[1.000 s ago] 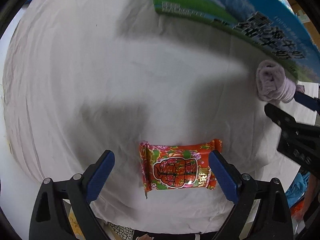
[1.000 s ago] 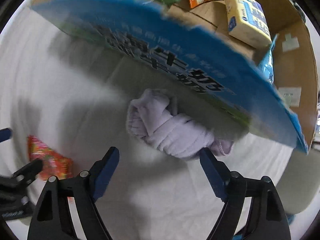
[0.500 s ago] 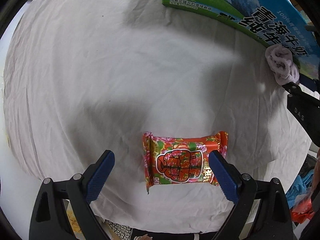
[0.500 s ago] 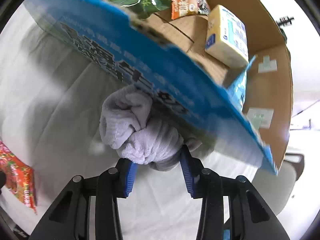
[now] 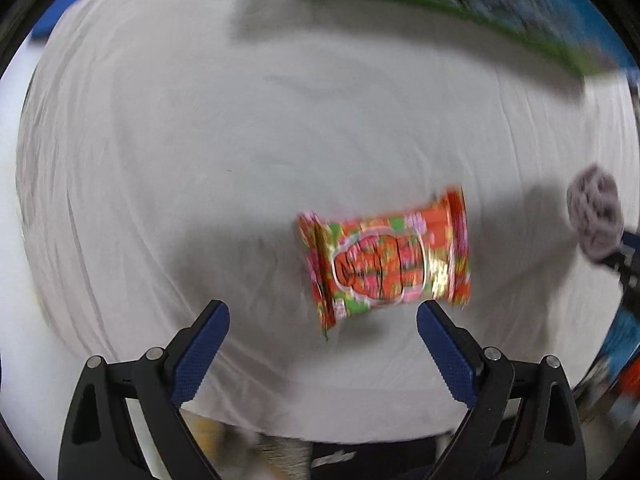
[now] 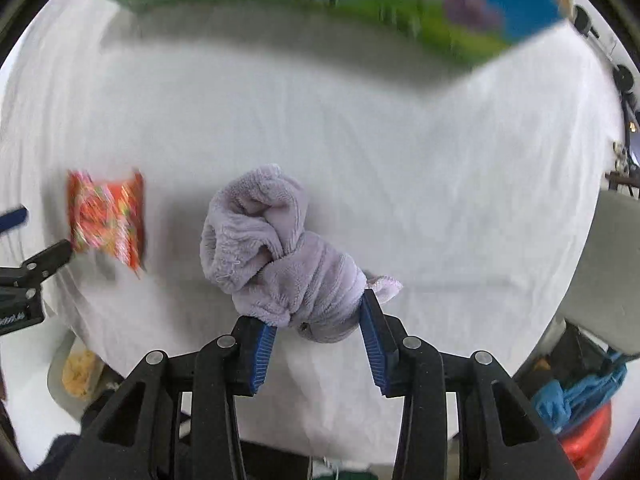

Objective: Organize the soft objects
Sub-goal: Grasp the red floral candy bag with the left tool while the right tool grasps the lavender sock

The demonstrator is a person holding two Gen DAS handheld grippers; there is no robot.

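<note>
My right gripper [image 6: 318,330] is shut on a rolled lavender fleece cloth [image 6: 276,248] and holds it above the white sheet; the cloth also shows at the right edge of the left wrist view [image 5: 596,216]. A red-orange flowered snack packet [image 5: 386,264] lies flat on the sheet just beyond my left gripper [image 5: 322,324], which is open and empty. The packet also shows at the left of the right wrist view [image 6: 106,218], next to the left gripper's fingers [image 6: 44,260].
A blue and green printed carton [image 5: 460,8] stands at the far side of the white sheet [image 5: 200,140]; it also shows in the right wrist view [image 6: 320,4]. Blue and red items [image 6: 580,412] lie beyond the sheet's right edge.
My right gripper shut on the lavender cloth and pulled it back, away from the carton. My left gripper drew back from the packet, still open.
</note>
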